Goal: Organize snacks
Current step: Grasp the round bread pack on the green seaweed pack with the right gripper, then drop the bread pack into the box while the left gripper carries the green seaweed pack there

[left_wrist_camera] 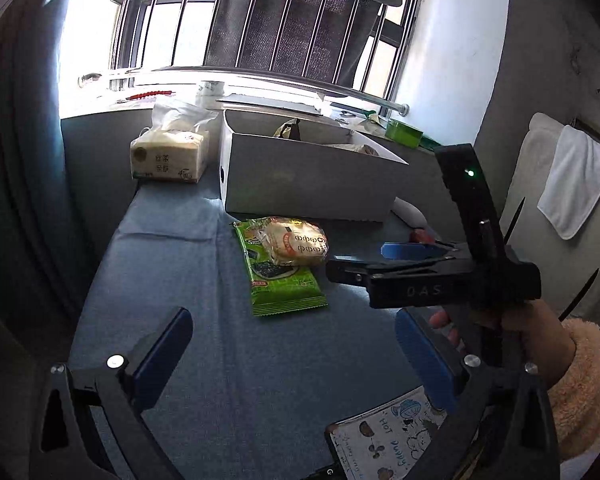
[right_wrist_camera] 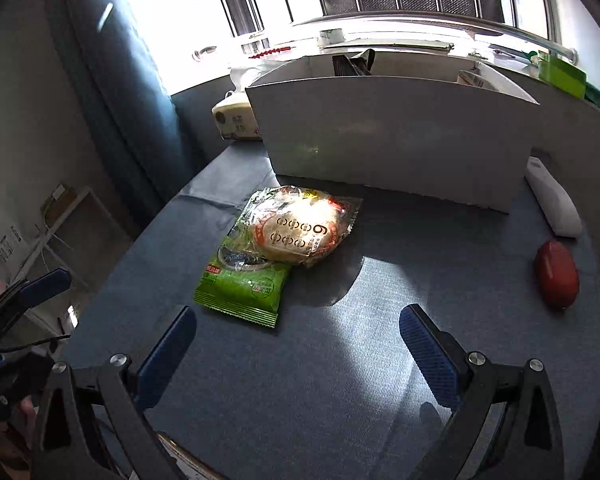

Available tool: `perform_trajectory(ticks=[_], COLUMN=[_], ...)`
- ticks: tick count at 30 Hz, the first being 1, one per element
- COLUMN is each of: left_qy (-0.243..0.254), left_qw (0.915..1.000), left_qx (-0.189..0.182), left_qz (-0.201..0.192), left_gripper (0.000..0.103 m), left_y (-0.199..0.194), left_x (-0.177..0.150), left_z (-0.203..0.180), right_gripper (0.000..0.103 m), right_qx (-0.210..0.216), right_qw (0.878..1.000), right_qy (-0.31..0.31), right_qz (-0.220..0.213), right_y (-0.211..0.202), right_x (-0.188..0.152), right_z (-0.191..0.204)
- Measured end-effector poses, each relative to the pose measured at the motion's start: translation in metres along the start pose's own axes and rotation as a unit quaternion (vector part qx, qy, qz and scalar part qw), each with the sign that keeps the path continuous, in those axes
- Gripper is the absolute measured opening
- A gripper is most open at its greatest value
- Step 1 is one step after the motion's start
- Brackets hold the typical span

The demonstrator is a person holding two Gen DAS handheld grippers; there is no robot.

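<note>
A clear-wrapped round pastry (left_wrist_camera: 296, 242) (right_wrist_camera: 300, 232) lies on top of a green seaweed snack packet (left_wrist_camera: 284, 280) (right_wrist_camera: 244, 284) on the blue tablecloth, just in front of a white open box (left_wrist_camera: 308, 184) (right_wrist_camera: 392, 140) that holds a few packets. My left gripper (left_wrist_camera: 296, 356) is open and empty, hovering short of the snacks. My right gripper (right_wrist_camera: 298, 344) is open and empty, also short of them; in the left wrist view it (left_wrist_camera: 364, 262) comes in from the right, its tips close to the pastry.
A tissue pack (left_wrist_camera: 170, 160) (right_wrist_camera: 236, 118) stands left of the box. A white remote (right_wrist_camera: 552, 200) and a red oval case (right_wrist_camera: 556, 274) lie at the right. An illustrated notebook (left_wrist_camera: 388, 436) lies near the table's front edge. The window sill is behind the box.
</note>
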State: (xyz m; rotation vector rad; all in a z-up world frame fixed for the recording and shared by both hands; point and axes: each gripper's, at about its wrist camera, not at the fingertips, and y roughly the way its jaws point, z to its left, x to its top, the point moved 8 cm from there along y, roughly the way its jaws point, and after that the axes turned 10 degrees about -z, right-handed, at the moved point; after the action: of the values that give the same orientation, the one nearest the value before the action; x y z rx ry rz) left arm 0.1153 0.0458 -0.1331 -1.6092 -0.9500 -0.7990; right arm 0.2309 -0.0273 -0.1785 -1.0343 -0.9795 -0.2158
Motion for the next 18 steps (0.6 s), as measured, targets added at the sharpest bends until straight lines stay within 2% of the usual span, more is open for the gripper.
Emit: perform_trajectory(ticks=[7,13,15,16,18], left_qy=[0.008,-0.003,-0.006,-0.004,-0.002], left_qw=[0.9999,0.9998,0.9998,0.9997,0.9996], left_qx=[0.006,0.002,0.002,0.005,0.006], left_qz=[0.008,0.018,0.02,0.022,0.028], left_gripper=[0.103,0.103,0.103,0.103,0.103], left_y=[0.004,0.01,0.012,0.013,0.017], left_x=[-0.003,-0.005,-0.006,-0.006,-0.007], left_z=[-0.002,0.002,0.004,0.005,0.006], right_gripper=[0.103,0.103,0.094,0.082,0.077], right_qx=[-0.027,-0.064,-0.048,-0.043,-0.043], right_qw=[0.999,0.994,0.995,0.996,0.997], right_qy=[-0.007,-0.015,-0.003,-0.003,-0.005], right_qz=[0.04,0.086,0.091,0.084,0.065], right_y=[0.061,0.097,0.1,0.097,0.087], right_x=[0.028,0.028,0.024,0.024,0.026], right_z=[0.009,0.008,0.008,0.007,0.004])
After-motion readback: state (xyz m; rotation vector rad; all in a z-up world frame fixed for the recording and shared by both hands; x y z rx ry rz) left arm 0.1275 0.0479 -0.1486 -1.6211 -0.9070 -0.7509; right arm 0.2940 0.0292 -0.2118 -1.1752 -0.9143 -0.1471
